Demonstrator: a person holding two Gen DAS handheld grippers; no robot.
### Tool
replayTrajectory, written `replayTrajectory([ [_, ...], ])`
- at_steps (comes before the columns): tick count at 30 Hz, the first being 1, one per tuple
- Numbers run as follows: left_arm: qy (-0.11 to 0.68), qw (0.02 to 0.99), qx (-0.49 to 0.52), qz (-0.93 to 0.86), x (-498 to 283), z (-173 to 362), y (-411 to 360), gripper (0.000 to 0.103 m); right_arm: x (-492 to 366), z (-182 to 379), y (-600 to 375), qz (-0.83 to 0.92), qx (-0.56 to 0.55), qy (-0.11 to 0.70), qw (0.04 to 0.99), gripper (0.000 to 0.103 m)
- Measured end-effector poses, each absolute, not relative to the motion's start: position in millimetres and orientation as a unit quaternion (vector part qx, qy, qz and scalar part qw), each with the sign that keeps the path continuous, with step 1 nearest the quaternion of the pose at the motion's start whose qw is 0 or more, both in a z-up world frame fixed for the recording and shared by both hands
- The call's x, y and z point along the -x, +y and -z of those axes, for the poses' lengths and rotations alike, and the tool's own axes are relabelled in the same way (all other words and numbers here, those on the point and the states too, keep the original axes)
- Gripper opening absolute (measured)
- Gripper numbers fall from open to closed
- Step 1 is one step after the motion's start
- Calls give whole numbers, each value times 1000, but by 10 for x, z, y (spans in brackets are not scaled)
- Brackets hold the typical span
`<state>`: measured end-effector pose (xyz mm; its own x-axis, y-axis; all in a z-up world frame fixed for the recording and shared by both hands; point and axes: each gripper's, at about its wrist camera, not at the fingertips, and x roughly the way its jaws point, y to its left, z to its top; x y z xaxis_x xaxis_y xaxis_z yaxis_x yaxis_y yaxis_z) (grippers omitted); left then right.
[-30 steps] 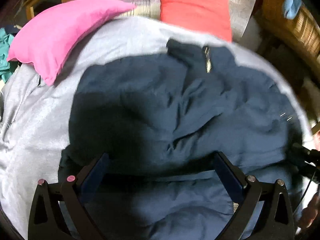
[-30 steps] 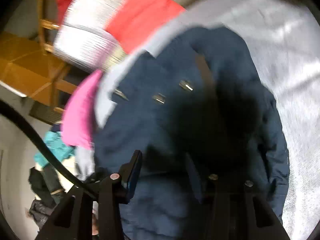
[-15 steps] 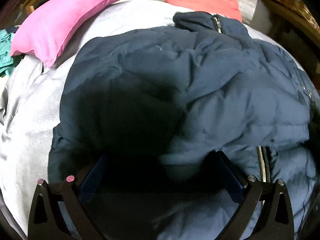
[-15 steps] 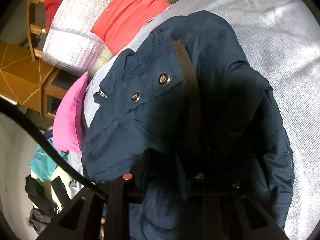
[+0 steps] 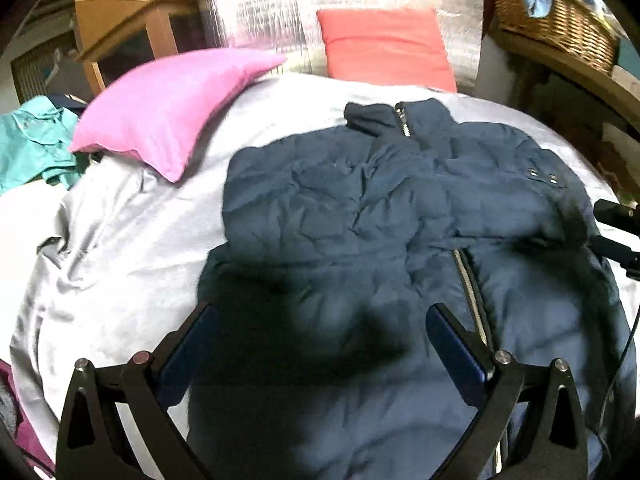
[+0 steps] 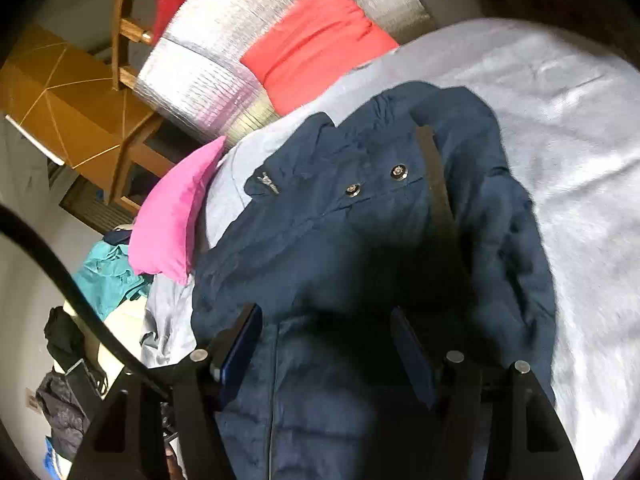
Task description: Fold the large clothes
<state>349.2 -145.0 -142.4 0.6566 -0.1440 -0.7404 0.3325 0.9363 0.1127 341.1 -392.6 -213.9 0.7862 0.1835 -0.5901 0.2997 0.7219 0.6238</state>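
a bed with a grey sheet point(image 5: 120, 264) carries everything. on it lie a navy jacket point(image 5: 360, 216) and a pink pillow point(image 5: 168, 108).

Navy jacket point(image 6: 328, 248) under opening right tongs point(image 6: 326, 344)

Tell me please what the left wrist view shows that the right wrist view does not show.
Only the left wrist view shows the woven wicker basket at the upper right and the long silver zipper running down the jacket front.

Only the right wrist view shows the brown strap lying across the jacket, and the dark heap of clothes at the lower left.

Both show the navy padded jacket on the grey bed sheet, the pink pillow, the red cushion and the teal garment.
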Motion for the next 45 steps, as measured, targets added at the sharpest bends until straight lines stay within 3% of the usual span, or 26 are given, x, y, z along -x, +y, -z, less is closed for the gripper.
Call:
replayTrajectory([
  [23, 366, 916, -135, 98, -2396, 1563, -778, 103, -2066, 2102, -3064, 54, -278, 297, 912, 70],
  [45, 371, 912, -158, 79, -1915, 1815, -570, 103, -1197, 2246, -3137, 79, -273, 293, 913, 77],
])
